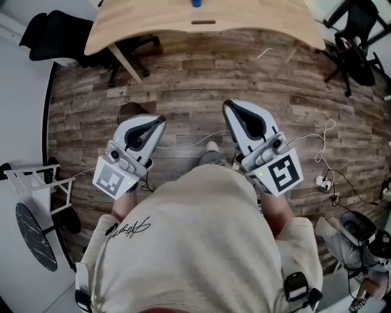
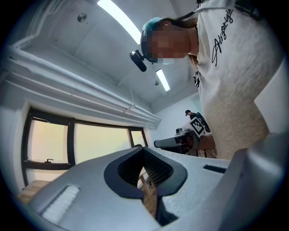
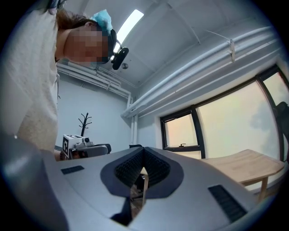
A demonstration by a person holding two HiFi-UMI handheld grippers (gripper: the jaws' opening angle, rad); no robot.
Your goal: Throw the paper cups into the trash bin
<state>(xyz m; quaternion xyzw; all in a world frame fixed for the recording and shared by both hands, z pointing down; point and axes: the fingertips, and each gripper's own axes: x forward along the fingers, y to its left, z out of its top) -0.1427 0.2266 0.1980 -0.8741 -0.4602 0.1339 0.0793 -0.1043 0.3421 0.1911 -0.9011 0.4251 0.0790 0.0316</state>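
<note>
No paper cup or trash bin can be made out in any view. In the head view my left gripper (image 1: 160, 120) and right gripper (image 1: 226, 104) are held side by side in front of the person's chest, over the wooden floor, pointing at the table. Both point slightly upward toward windows and ceiling. The jaws of the left gripper (image 2: 143, 150) meet with nothing between them. The right gripper (image 3: 143, 150) is likewise shut and empty. Each gripper view shows the other gripper off to the side: the right gripper (image 2: 178, 140), the left gripper (image 3: 86, 148).
A light wooden table (image 1: 153, 21) stands ahead with a small blue object (image 1: 195, 3) at its far edge. Black chairs (image 1: 58, 36) (image 1: 357, 43) flank it. A dark round thing (image 1: 129, 112) lies on the floor behind the left gripper. Cables (image 1: 324, 165) trail at the right; a white rack (image 1: 33, 180) stands at the left.
</note>
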